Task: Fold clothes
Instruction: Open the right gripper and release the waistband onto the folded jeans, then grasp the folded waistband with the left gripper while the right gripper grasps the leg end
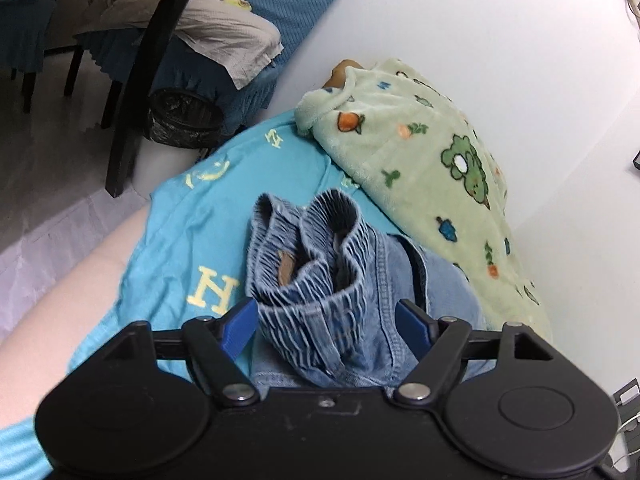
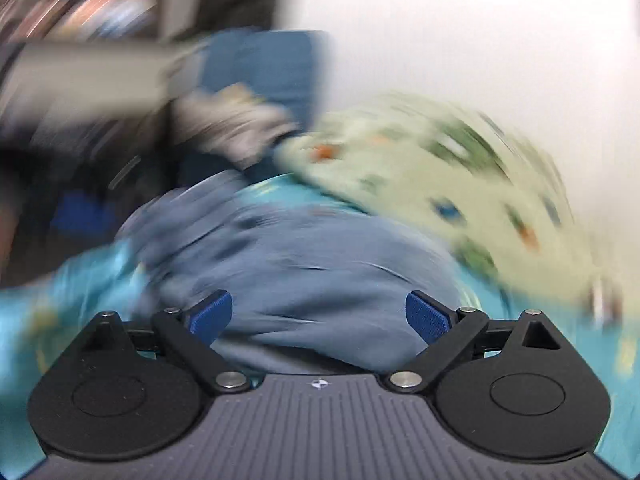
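A small pair of blue denim pants (image 1: 320,264) with a gathered elastic waistband lies bunched on a turquoise garment (image 1: 192,240) with yellow letters. My left gripper (image 1: 326,326) is open, its blue pads either side of the waistband. In the blurred right wrist view, the denim pants (image 2: 304,264) lie in front of my right gripper (image 2: 320,314), which is open above the cloth. A pale green fleece garment (image 1: 420,160) with cartoon prints lies to the right; it also shows in the right wrist view (image 2: 460,172).
The clothes lie on a white table (image 1: 500,40). Beyond its left edge stand a dark chair leg (image 1: 136,92), a bin (image 1: 184,120) with a black bag, and blue-covered furniture (image 1: 256,20) with beige cloth (image 1: 224,36).
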